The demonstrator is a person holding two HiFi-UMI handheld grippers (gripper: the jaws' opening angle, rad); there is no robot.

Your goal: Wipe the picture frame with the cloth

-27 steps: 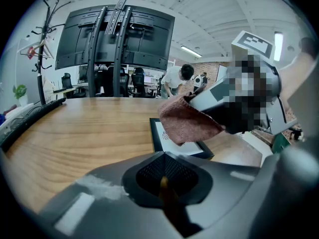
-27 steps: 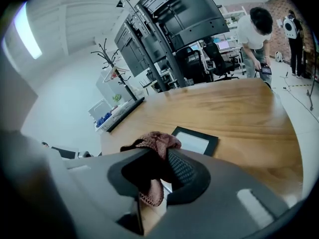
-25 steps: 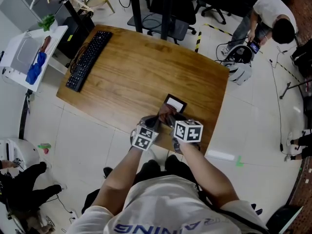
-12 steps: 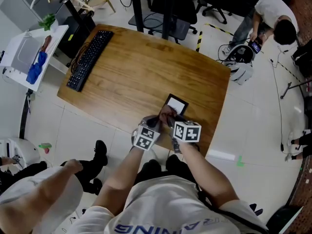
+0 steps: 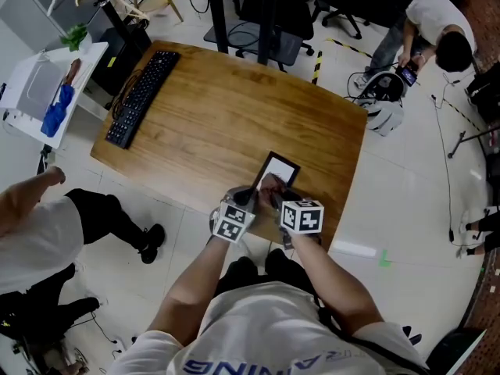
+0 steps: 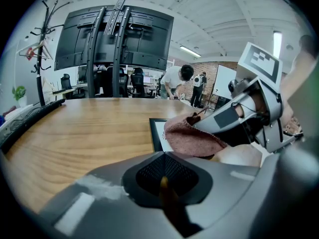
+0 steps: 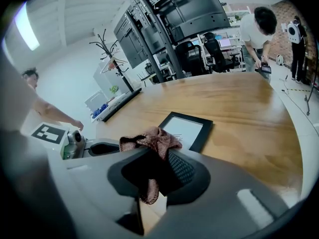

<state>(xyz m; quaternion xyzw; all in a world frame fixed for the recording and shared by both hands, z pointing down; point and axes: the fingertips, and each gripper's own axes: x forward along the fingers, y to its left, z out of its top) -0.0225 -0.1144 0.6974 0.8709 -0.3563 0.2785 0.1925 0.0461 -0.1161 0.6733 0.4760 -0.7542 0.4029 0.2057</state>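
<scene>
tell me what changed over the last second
The right gripper, shut on the cloth, drew back slightly toward the person, so more of the picture frame shows. A bystander in a white shirt walked in on the floor at the left. The left gripper stayed by the frame's near corner. The frame, table and keyboard did not shift.

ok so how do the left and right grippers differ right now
The right gripper is shut on the reddish cloth; the left gripper is shut with nothing between its jaws. The right gripper's cloth is over the picture frame's near end; the left gripper points past the frame's left side. Both are at the table's near edge.
</scene>
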